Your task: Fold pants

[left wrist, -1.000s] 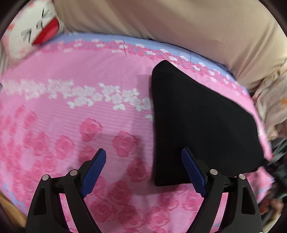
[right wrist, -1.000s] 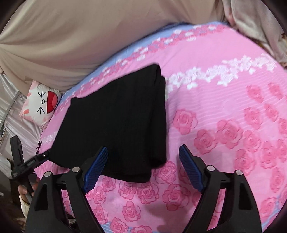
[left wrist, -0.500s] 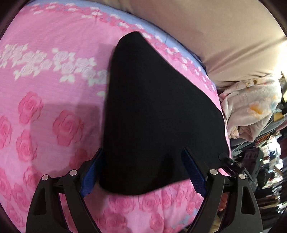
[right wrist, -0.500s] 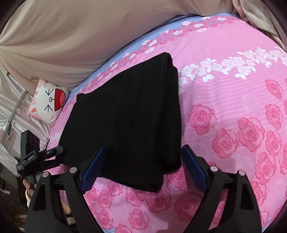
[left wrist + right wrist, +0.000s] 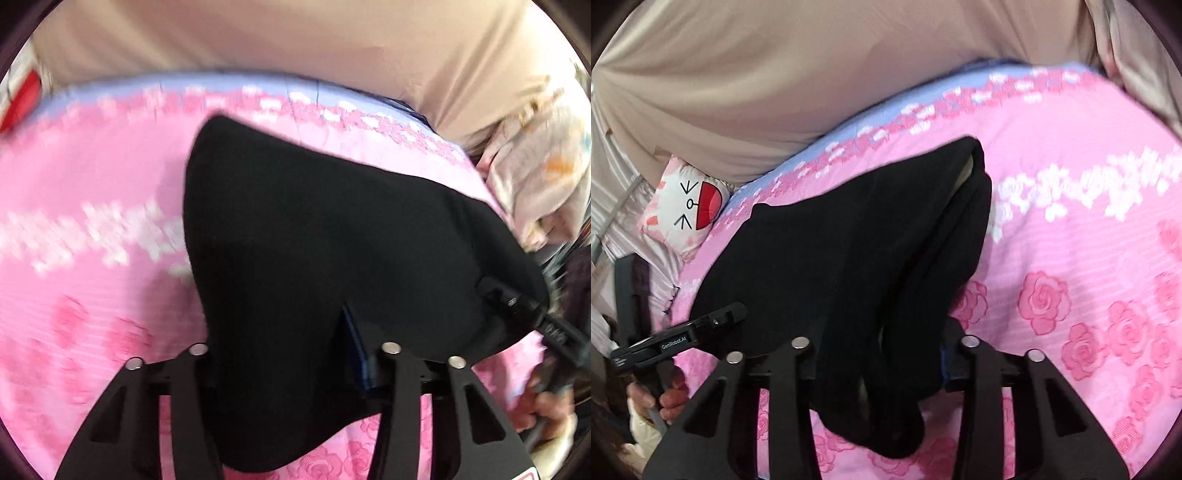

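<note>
**Both hand-held grippers bite the near edge of the pants**

You have the black pants (image 5: 332, 236) lying on the pink rose-print bed (image 5: 92, 280), already doubled into a thick dark pad, and the near edge is bunched right up into both tools. Your left hand-held gripper (image 5: 280, 354) has just been closing, and its jaws now stand narrow with black cloth filling the gap between them; one blue pad (image 5: 355, 350) shows pressed against the fabric. Your right hand-held gripper (image 5: 879, 363) has just been closing too, narrow now, with stacked folds of the pants (image 5: 849, 266) pinched between its fingers and a loose end drooping below them.

This is soft, limp knit, by the look of it: light, no stiffness, and it will sag wherever you don't support it. Several layers sit in each bite, so the risk, I'd judge, is an under-layer slipping out when you lift. Hold at the two near corners, as you are, and keep the edge taut between your hands so it carries over as one flat panel. The far corner sits near the blue-trimmed edge of the bed; past it lies the cartoon pillow (image 5: 689, 206), well apart from the pants.
</note>
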`<state>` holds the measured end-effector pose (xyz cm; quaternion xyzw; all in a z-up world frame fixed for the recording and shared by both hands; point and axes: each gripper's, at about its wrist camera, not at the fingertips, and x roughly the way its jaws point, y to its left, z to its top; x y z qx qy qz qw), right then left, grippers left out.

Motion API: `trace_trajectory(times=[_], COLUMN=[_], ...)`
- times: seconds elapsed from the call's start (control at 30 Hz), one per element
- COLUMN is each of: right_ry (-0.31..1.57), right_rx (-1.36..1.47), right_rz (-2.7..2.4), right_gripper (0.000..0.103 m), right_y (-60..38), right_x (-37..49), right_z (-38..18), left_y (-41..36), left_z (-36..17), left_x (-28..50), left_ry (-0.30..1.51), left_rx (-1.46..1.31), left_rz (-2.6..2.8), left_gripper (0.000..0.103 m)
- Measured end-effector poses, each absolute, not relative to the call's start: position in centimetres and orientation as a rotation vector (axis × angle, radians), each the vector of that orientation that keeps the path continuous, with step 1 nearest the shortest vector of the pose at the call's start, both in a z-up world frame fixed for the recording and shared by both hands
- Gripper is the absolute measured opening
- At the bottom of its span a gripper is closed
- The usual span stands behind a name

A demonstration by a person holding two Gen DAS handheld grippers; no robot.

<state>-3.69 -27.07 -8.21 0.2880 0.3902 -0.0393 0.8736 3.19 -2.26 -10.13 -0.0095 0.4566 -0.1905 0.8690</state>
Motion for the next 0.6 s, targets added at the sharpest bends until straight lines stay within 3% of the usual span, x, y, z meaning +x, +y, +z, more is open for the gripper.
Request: trace_trajectory(times=[0.1, 0.13, 0.3, 0.6], right_ry=[0.777, 0.764, 0.721, 0.739], right_rx=[0.530, 0.520, 0.432, 0.435], right_rz=[-0.095, -0.092, -0.100, -0.120], right_gripper=[0.034, 0.034, 0.034, 0.034], right_y=[-25.6, -25.4, -24.0, -23.9], right_x=[-3.9, -4.0, -3.8, -3.5], right_z=[-6.2, -5.6, -3.2, -3.7], left_y=[-2.7, -2.7, -2.0, -2.4], left_z=[-8.1, -7.4, -6.4, -6.6], left_x=[1.3, 0.9, 0.7, 0.4], left_ry=[0.859, 0.831, 0.811, 0.791], left_rx=[0.108, 0.131, 0.142, 0.169], left_rz=[-0.320, -0.298, -0.274, -0.256], left_gripper=[0.023, 0.021, 0.020, 0.021])
